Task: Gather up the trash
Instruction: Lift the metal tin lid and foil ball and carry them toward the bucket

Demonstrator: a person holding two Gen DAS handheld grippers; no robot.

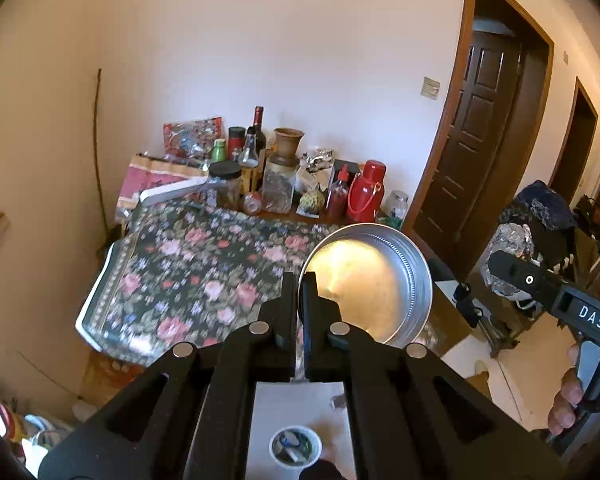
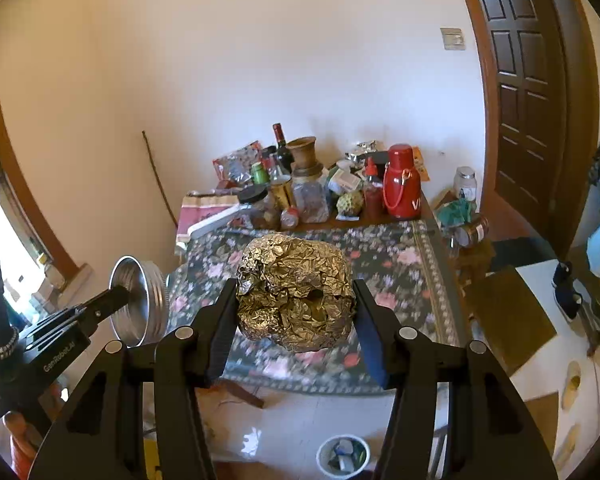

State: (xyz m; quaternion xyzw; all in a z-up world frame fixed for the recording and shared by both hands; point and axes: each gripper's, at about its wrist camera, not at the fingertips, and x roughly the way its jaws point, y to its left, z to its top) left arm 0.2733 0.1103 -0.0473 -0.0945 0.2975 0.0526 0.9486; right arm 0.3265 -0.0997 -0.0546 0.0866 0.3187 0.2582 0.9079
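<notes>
My left gripper (image 1: 299,282) is shut on the rim of a round, shallow metal tin (image 1: 376,280), which hangs in the air tilted toward me. A large crumpled ball of gold foil (image 2: 296,296) sits between the pads of my right gripper (image 2: 295,281), which is shut on it above the floral tablecloth (image 2: 404,264). The right wrist view shows the left gripper (image 2: 122,292) with the tin (image 2: 144,304) at the left. In the left wrist view, the right gripper (image 1: 496,264) with the foil (image 1: 512,240) is at the right. A white cup (image 1: 296,446) of scraps stands on the floor below.
Bottles, jars, a brown vase (image 2: 306,152) and a red thermos (image 2: 402,182) crowd the table's far side against the wall. A dark wooden door (image 2: 524,80) is on the right. Shoes (image 2: 566,292) and cardboard (image 2: 512,312) lie on the floor there. The white cup (image 2: 343,456) is near my feet.
</notes>
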